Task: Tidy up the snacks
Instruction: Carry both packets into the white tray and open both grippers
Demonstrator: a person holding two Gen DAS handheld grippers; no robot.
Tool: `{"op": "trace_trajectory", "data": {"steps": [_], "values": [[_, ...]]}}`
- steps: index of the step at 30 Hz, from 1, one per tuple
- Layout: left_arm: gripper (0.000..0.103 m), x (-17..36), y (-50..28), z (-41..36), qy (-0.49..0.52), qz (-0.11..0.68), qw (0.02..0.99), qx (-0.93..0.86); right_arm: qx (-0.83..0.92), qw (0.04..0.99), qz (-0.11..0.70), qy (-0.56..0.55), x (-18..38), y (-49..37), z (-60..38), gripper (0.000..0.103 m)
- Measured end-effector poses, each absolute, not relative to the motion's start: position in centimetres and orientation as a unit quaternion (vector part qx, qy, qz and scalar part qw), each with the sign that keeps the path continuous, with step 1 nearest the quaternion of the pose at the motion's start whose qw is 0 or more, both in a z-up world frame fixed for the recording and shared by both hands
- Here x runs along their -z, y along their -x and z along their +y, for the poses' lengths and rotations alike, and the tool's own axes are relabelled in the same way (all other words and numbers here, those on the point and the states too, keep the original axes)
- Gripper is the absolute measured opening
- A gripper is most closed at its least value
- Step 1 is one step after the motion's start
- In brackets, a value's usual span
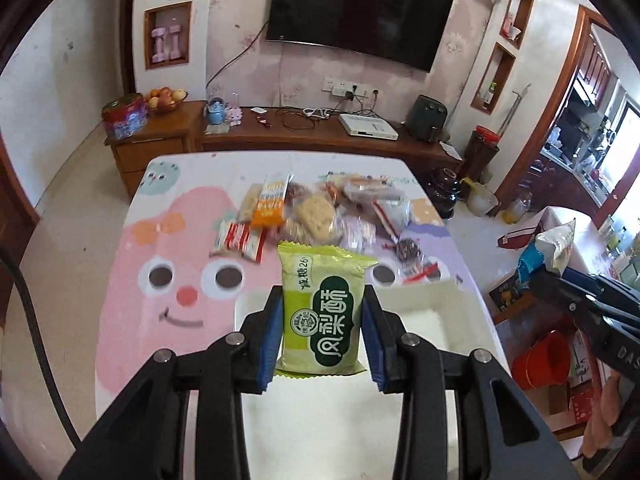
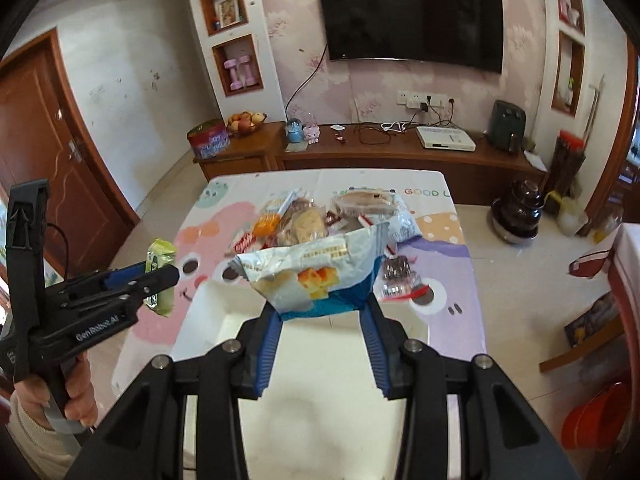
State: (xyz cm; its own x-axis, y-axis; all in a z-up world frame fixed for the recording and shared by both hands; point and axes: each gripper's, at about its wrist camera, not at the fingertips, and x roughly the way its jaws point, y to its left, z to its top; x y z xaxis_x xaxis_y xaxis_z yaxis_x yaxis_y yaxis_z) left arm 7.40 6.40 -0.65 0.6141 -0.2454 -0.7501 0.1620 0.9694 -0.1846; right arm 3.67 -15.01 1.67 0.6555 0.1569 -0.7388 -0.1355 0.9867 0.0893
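Green foil packet w/ dark lettering [image 1: 323, 312], a wrapped cake by the look of it, sits clamped between the blue pads of the left hand-held gripper [image 1: 322, 330], held up over the white rectangular plastic box [image 1: 420, 312]. Right hand-held gripper [image 2: 323, 326] grips the lower edge of a crinkled white-and-blue snack bag w/ yellow cake picture [image 2: 316, 276], also above the box. Both jaws narrow, each closed on its packet.

Remaining loose snacks [image 1: 316, 212] lie in 1 heap mid-surface, on the pink-and-lilac cartoon tablecloth [image 1: 132, 300], beyond the box. Box sits at the near edge, prob. so the sorted items have a short carry.

Judgement: 2 packets lifted at once, 1 per hand, approx. ready to drop in. Bag held by an edge only, so it may swing or slip. Box interior looks bare where visible.
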Motion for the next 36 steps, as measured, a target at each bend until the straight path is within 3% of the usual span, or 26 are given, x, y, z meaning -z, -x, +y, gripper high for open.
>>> {"op": "trace_trajectory", "data": {"steps": [16,22,24,25,26,28,36], "values": [[0.035,7.3,-3.5,3.4,0.022,0.476,0.878,0.049,-0.021,0.906,0.419,0.049,4.8,2.0,-13.9,0.041],[0.036,7.8,-3.5,2.6,0.012,0.492,0.87,0.022,-0.02,0.9,0.431,0.065,5.8,2.6,-13.5,0.051],[0.04,8.0,-3.6,2.5,0.012,0.498,0.867,0.011,-0.019,0.899,0.431,0.074,6.1,2.9,-13.4,0.057],[0.053,8.1,-3.7,2.4,0.013,0.499,0.866,0.01,-0.018,0.9,0.429,0.078,6.2,3.0,-13.3,0.061],[0.072,8.1,-3.7,2.3,0.015,0.499,0.866,0.009,-0.017,0.901,0.426,0.081,6.1,3.2,-13.3,0.064],[0.085,7.9,-3.5,2.2,0.019,0.493,0.87,0.004,-0.013,0.905,0.416,0.086,5.9,3.7,-13.3,0.067],[0.086,7.4,-3.1,1.8,0.022,0.477,0.878,-0.002,0.009,0.922,0.376,0.094,4.7,4.4,-13.5,0.07]]}}
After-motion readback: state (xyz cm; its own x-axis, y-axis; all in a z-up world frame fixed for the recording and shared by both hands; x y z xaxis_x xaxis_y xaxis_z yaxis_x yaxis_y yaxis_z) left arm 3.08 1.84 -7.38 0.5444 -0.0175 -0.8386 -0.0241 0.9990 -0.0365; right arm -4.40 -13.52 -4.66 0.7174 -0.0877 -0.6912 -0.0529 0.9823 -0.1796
